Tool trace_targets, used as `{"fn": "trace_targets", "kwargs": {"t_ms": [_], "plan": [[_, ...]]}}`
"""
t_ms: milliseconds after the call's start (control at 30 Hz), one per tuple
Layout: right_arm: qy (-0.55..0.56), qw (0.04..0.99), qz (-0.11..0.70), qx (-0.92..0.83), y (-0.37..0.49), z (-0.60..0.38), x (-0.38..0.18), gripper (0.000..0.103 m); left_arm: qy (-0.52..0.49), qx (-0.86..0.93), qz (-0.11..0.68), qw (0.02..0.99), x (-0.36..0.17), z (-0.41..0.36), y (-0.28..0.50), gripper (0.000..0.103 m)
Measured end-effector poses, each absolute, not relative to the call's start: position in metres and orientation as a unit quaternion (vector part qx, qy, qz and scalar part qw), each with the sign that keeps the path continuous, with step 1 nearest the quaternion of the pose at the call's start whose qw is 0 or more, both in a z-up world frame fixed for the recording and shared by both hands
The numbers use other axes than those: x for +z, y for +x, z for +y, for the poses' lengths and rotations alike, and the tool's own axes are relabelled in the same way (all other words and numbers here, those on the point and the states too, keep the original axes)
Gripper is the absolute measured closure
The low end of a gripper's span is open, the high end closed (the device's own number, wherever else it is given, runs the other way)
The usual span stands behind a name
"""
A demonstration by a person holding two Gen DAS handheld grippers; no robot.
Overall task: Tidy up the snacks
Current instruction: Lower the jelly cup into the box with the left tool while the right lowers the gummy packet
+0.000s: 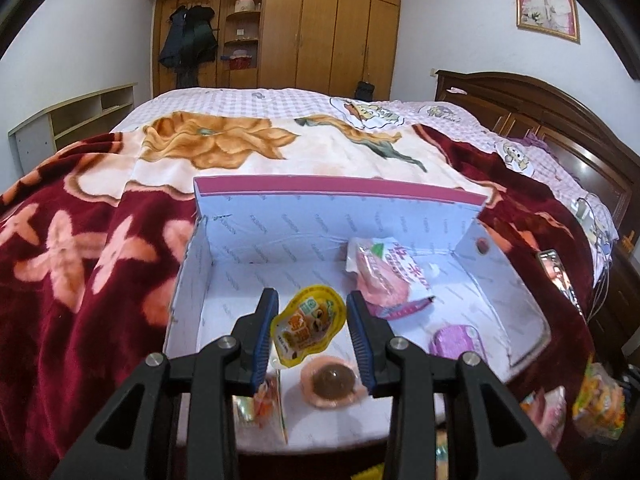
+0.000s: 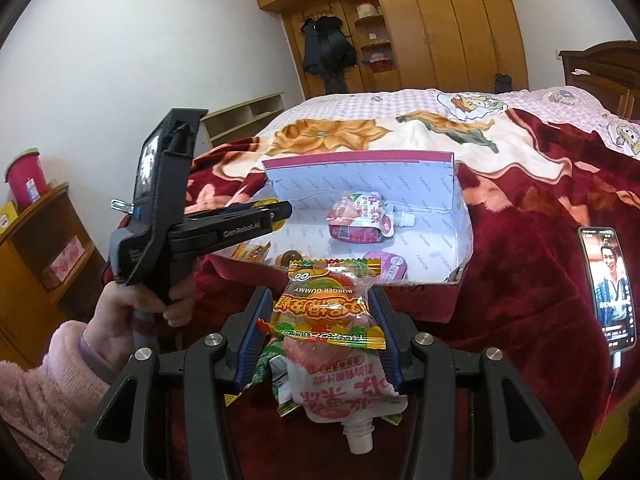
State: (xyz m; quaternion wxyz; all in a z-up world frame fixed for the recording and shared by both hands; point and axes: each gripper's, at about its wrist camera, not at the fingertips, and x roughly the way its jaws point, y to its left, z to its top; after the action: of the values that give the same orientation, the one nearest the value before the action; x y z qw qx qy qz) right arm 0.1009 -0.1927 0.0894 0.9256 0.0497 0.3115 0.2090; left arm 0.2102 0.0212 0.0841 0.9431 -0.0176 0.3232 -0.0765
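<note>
An open white box with a pink rim [image 1: 340, 190] [image 2: 360, 158] lies on the red blanket. My left gripper [image 1: 311, 297] [image 2: 280, 212] is shut on a yellow snack packet [image 1: 308, 326] and hangs over the box's near part. Inside the box lie a pink spout pouch [image 1: 384, 276] [image 2: 358, 218], a purple cup [image 1: 456, 340] [image 2: 386, 266], a round brown jelly [image 1: 329, 384] and an orange packet [image 1: 266, 396]. My right gripper [image 2: 318, 292] is shut on a burger gummy packet [image 2: 320, 306], in front of the box. Under it on the blanket lies another pink spout pouch [image 2: 344, 392].
A phone with a lit screen [image 2: 608, 288] [image 1: 554, 272] rests on the blanket right of the box. Several loose snacks [image 1: 600, 400] lie at the near right. A hand in a pink sleeve [image 2: 120, 312] holds the left gripper. A wooden nightstand [image 2: 36, 248] stands at the left.
</note>
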Motion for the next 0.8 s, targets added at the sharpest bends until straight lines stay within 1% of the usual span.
{"fn": "trace_targets", "kwargs": {"t_ms": [433, 800], "plan": [[0.059, 0.923, 0.326, 0.195, 0.124, -0.198, 0.083, 0.053, -0.035, -0.053, 0.351, 0.934, 0.067, 0.033, 0.241, 0.066], [0.063, 0.926, 0.325, 0.182, 0.142, -0.205, 0.081, 0.053, -0.032, -0.050, 0.365, 0.929, 0.057, 0.030, 0.247, 0.065]]}}
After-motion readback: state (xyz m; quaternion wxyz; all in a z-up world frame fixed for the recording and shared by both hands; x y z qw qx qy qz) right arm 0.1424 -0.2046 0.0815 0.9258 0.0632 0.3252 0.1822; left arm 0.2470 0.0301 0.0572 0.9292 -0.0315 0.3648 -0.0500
